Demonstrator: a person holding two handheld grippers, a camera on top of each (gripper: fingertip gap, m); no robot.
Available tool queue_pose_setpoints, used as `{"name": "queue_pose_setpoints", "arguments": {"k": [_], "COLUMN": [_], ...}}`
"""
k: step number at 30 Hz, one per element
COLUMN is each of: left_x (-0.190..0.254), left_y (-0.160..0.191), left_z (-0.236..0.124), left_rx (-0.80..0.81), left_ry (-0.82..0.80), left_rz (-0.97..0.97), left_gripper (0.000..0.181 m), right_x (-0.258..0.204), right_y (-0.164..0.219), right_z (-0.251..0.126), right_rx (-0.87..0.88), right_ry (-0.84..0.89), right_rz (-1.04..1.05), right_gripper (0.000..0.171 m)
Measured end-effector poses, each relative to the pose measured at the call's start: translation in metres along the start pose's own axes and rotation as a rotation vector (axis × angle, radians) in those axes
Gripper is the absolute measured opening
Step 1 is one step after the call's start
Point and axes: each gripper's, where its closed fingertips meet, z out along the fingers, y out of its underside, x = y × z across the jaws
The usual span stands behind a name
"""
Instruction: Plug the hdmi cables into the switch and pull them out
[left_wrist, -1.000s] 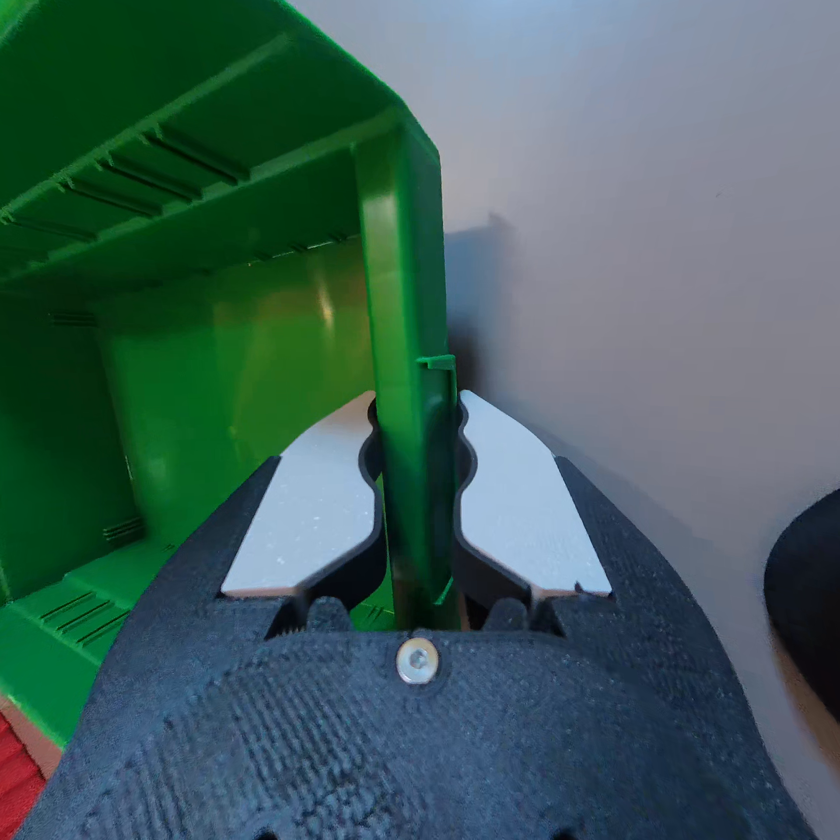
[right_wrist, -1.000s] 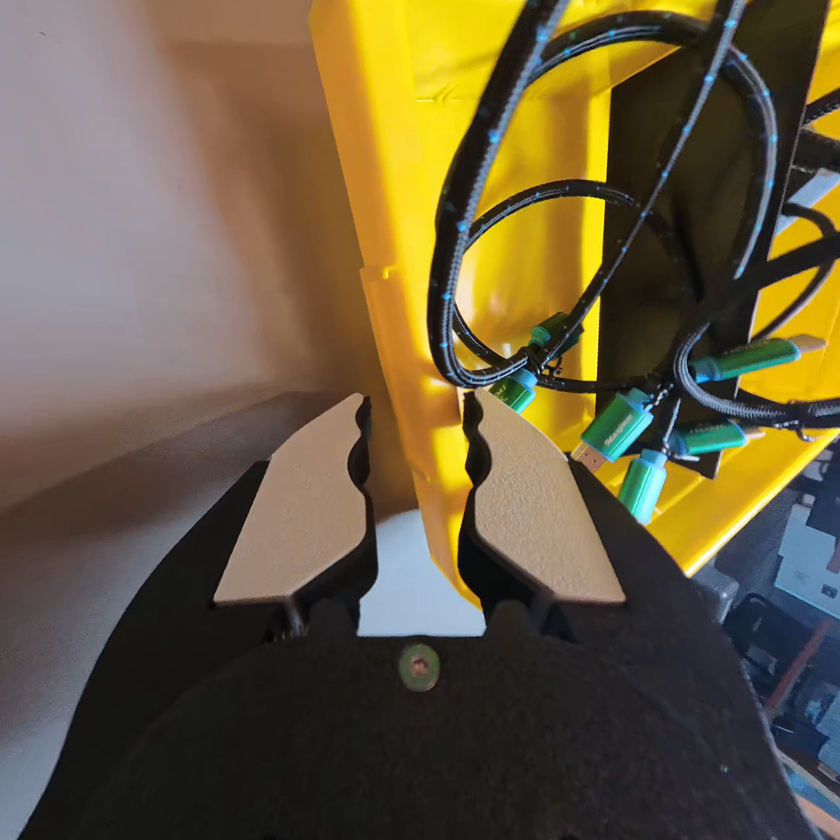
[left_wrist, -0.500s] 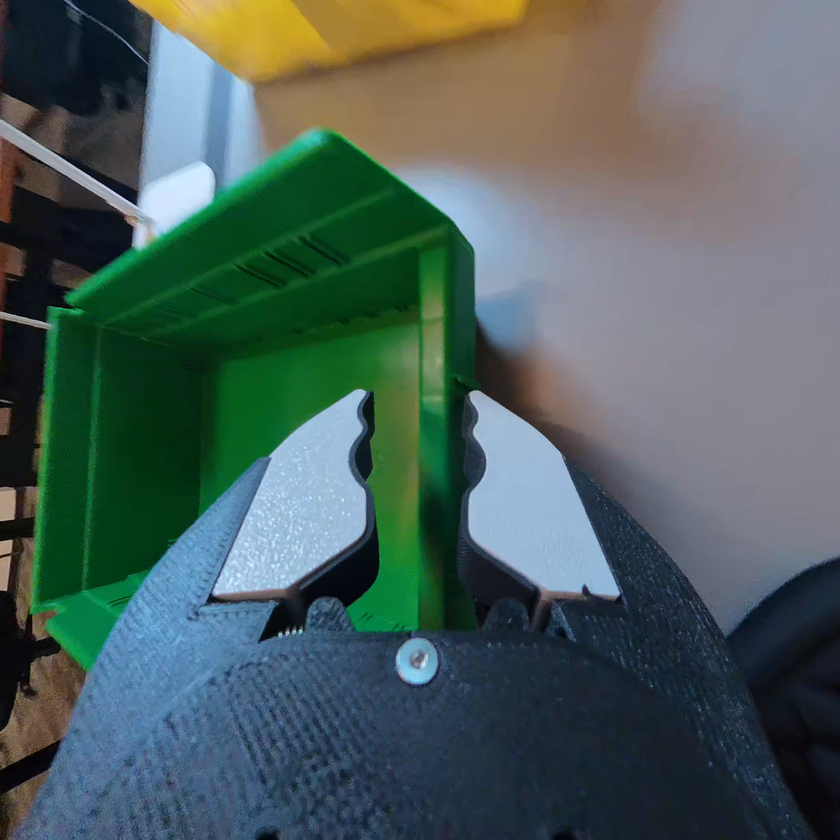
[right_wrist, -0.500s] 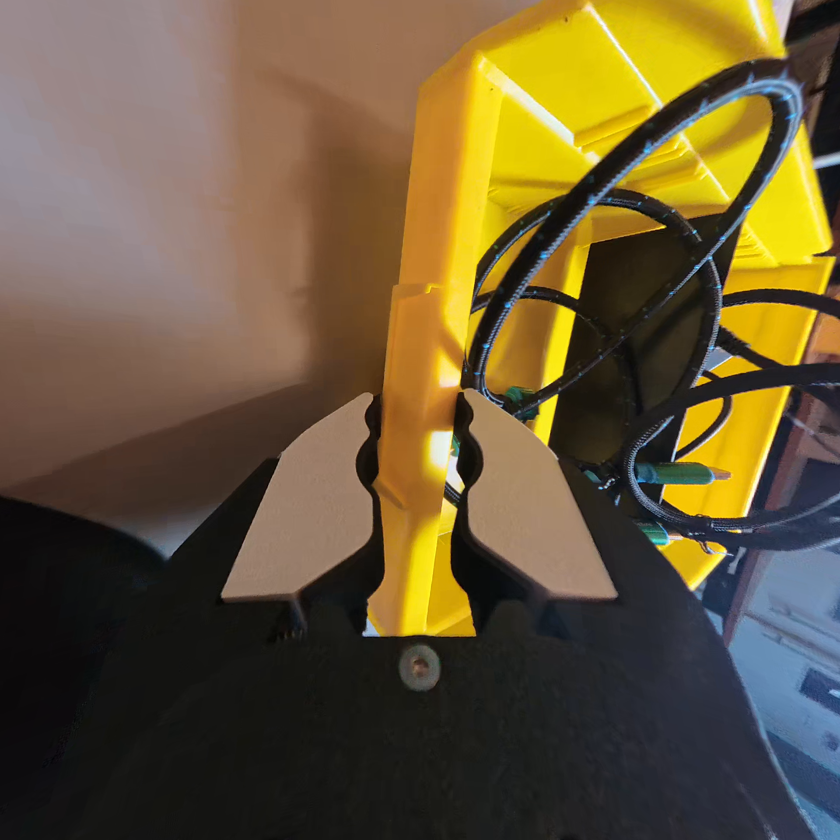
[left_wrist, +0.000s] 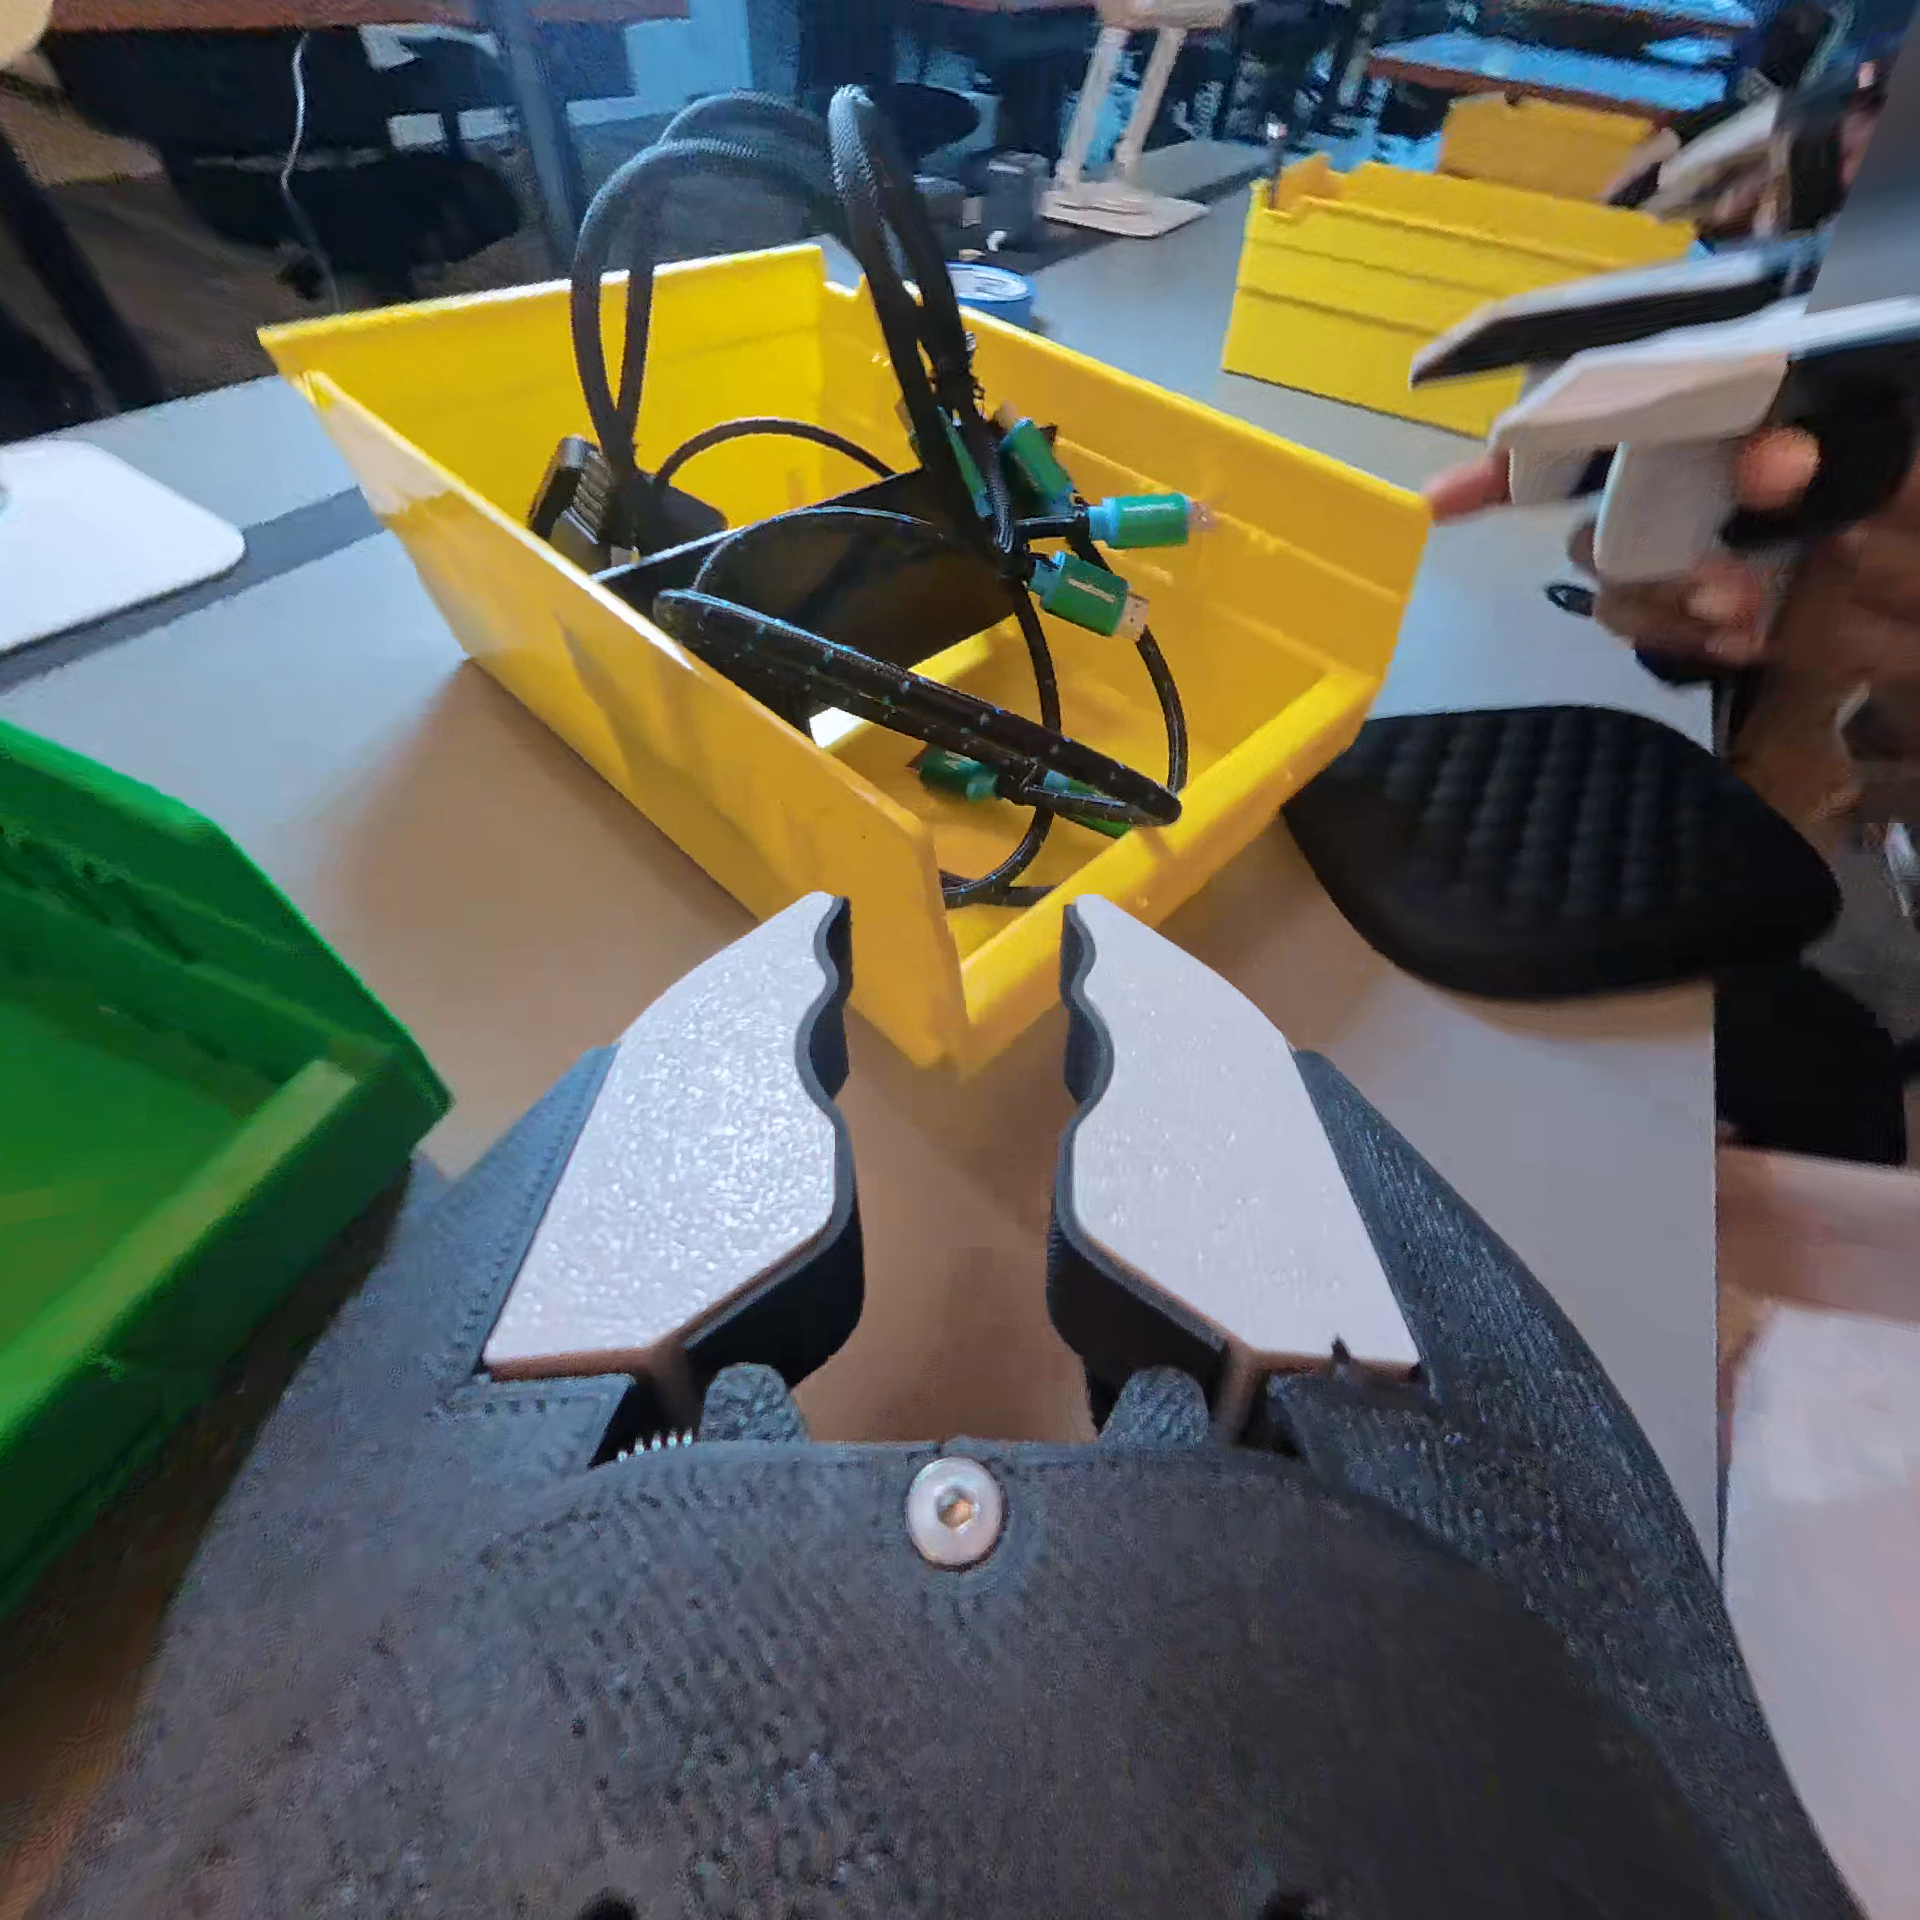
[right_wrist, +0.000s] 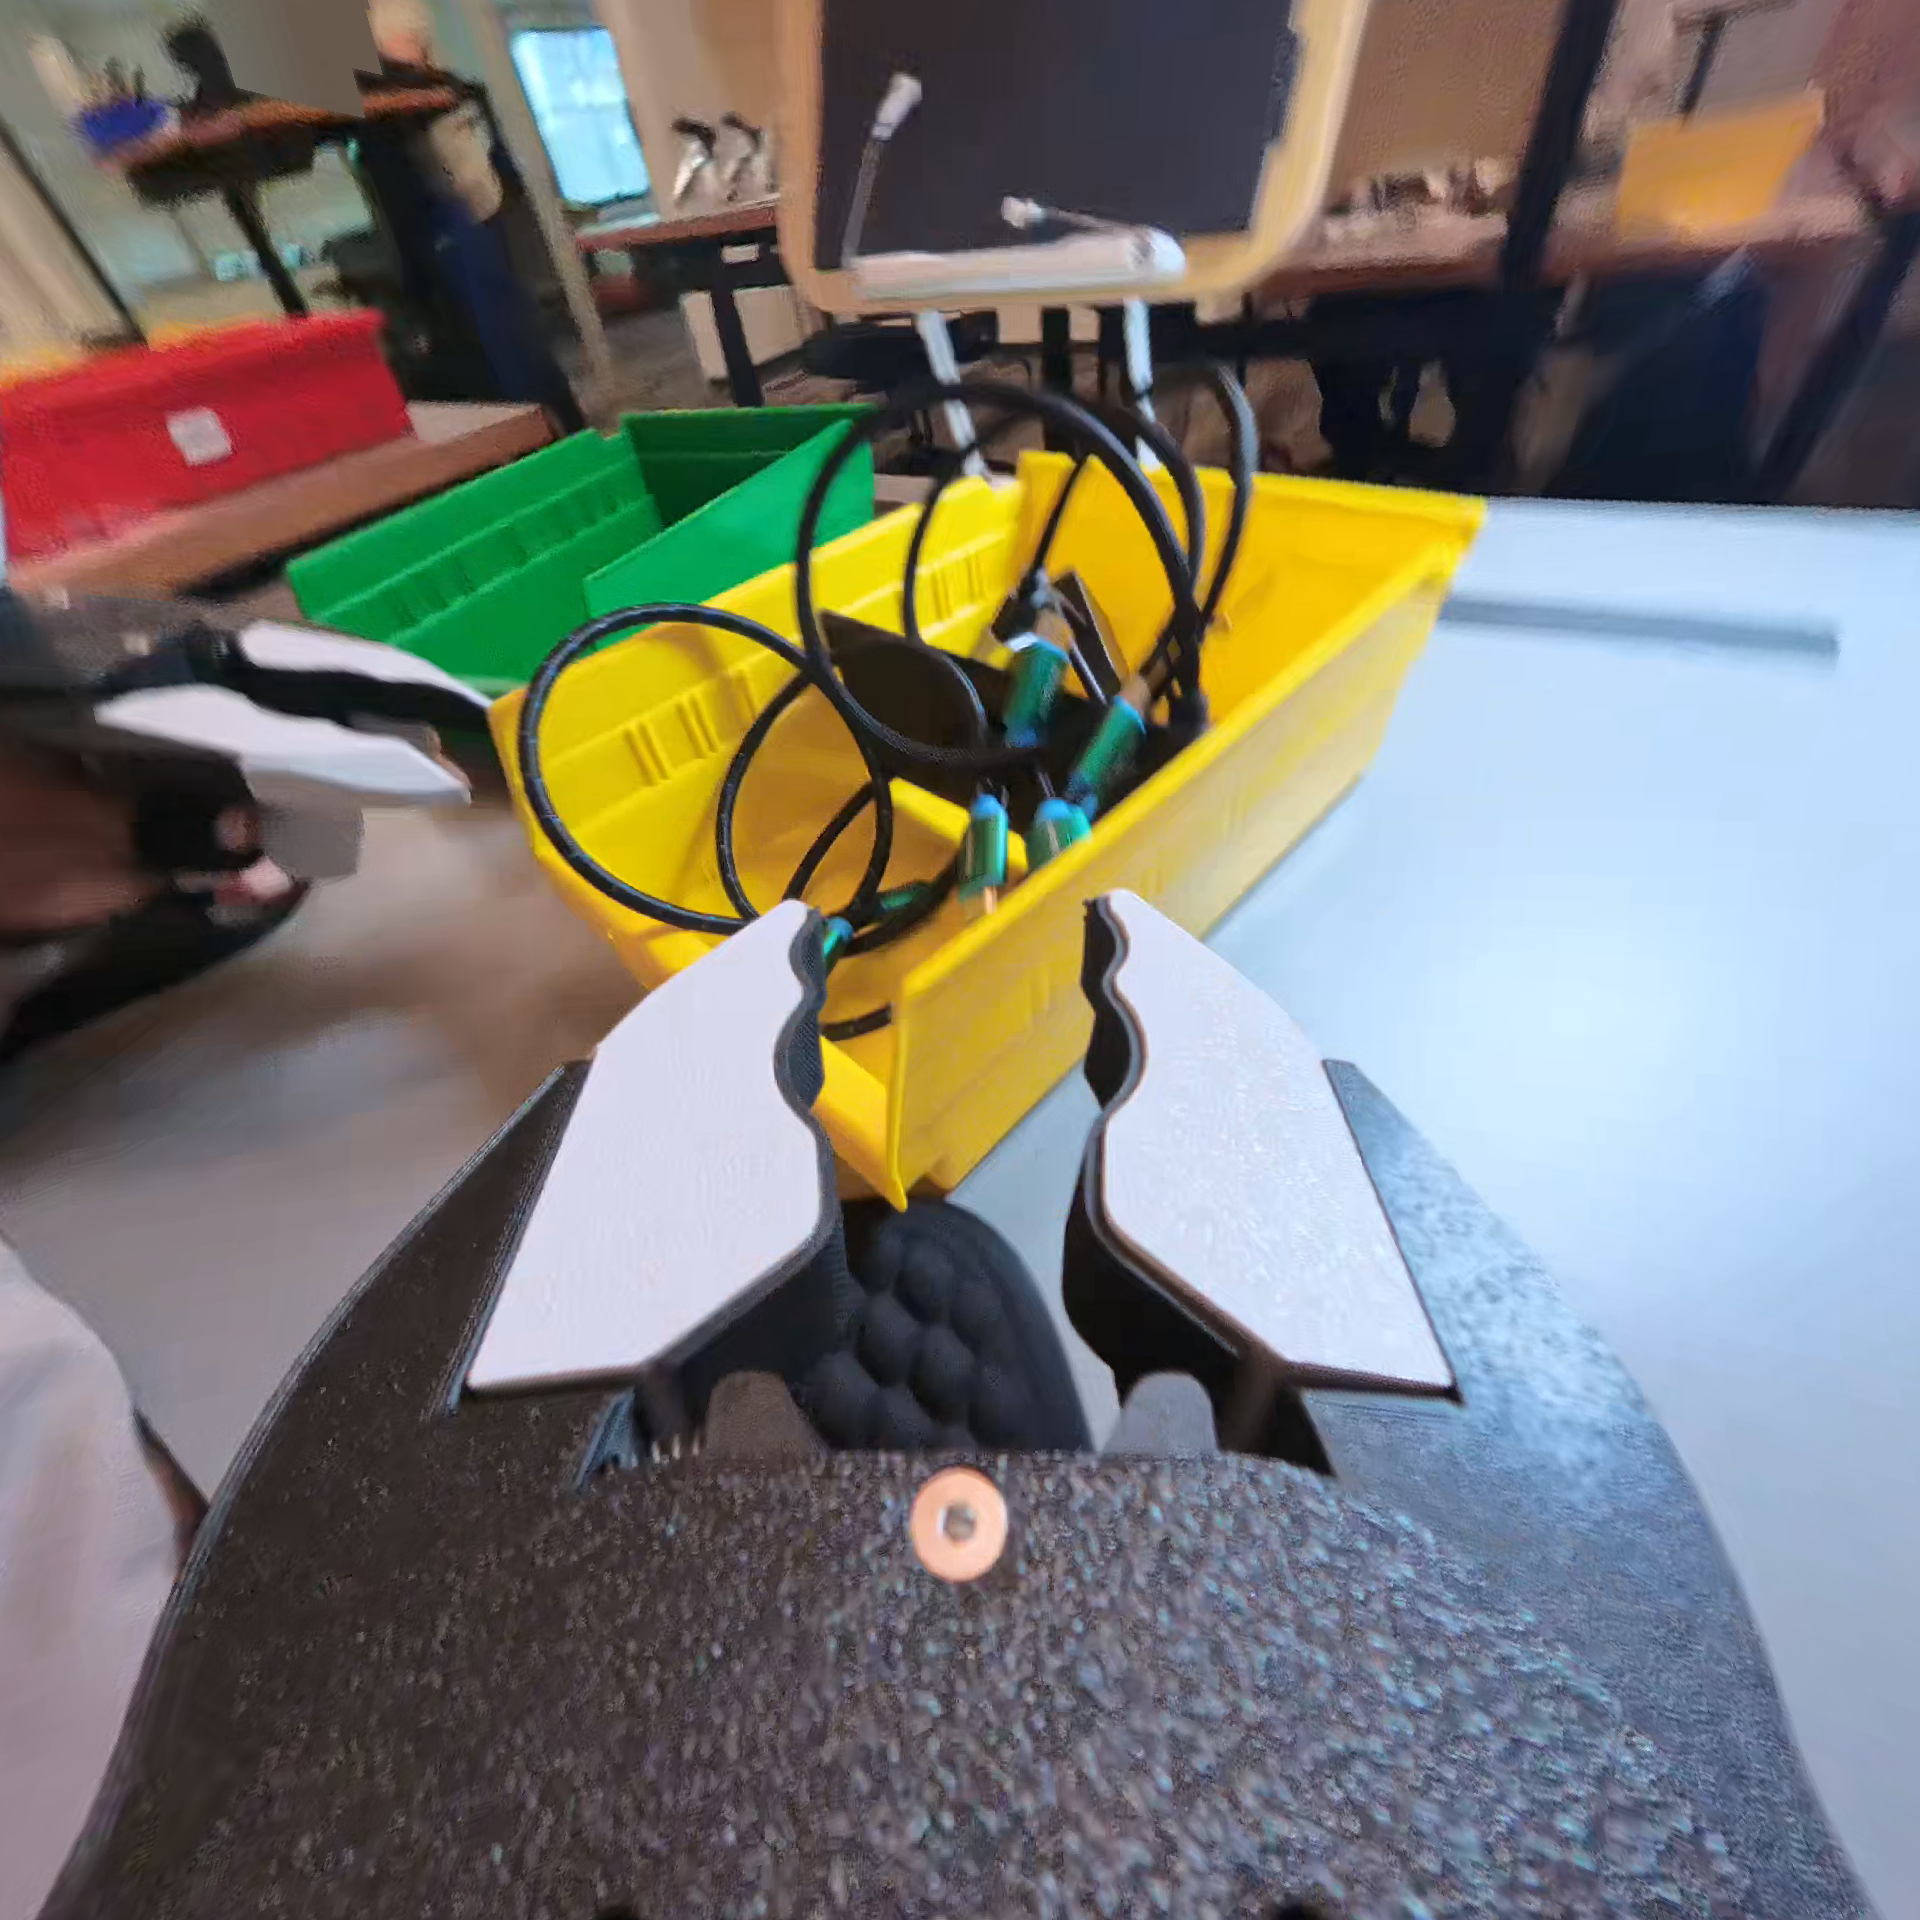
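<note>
Green plastic shows at the far left of the left wrist view: a green bin (left_wrist: 156, 1091), and nothing can be seen inside it. To its right the left gripper (left_wrist: 954, 935) has its fingers parted and holds nothing. Further right stands the yellow bin (left_wrist: 727, 748) with the hdmi cables (left_wrist: 914, 707) coiled inside, around a black flat device (left_wrist: 862, 571), probably the switch. Beside it lies a black cushion (left_wrist: 1558, 842). The right gripper (right_wrist: 951, 925) is also spread and empty. I judge that nothing is plugged in yet: the whole task is left.
</note>
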Motion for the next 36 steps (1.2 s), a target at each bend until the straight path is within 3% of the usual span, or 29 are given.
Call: {"name": "queue_pose_setpoints", "arguments": {"k": [3, 5, 7, 9, 12, 14, 22, 29, 36], "left_x": [-0.026, -0.027, -0.024, -0.031, -0.024, -0.02, -0.005, 0.008, -0.027], "left_y": [0.004, 0.008, 0.006, 0.003, 0.002, 0.001, -0.031, -0.087, -0.112], "left_z": [0.023, 0.041, 0.053, 0.051, 0.049, 0.042, -0.004, -0.063, -0.181], "left_rx": [-0.014, -0.033, -0.021, -0.015, -0.041, -0.018, 0.125, 0.288, 0.343], "left_ry": [-0.23, -0.25, -0.217, -0.253, -0.235, -0.251, -0.294, -0.362, -0.576], "left_rz": [0.063, 0.08, 0.017, 0.071, 0.166, 0.197, 0.271, 0.358, 0.425], "left_gripper": [0.048, 0.044, 0.047, 0.027, 0.027, 0.024, 0.019, 0.018, 0.018], "right_x": [-0.005, -0.004, 0.002, 0.015, 0.022, 0.016, -0.012, -0.059, -0.152], "right_y": [0.028, 0.038, 0.038, 0.039, 0.037, 0.038, 0.008, -0.072, -0.131], "right_z": [0.017, 0.035, 0.046, 0.051, 0.047, 0.044, 0.029, 0.006, 0.066], "right_rx": [-0.041, -0.097, -0.132, -0.157, -0.163, -0.164, -0.058, 0.147, 0.313], "right_ry": [-0.077, -0.067, -0.013, 0.1, 0.225, 0.231, 0.241, 0.217, 0.006], "right_rz": [0.175, 0.208, 0.143, 0.052, -0.084, -0.166, -0.332, -0.425, -0.416], "right_gripper": [0.055, 0.056, 0.047, 0.038, 0.025, 0.027, 0.012, 0.012, 0.013]}}
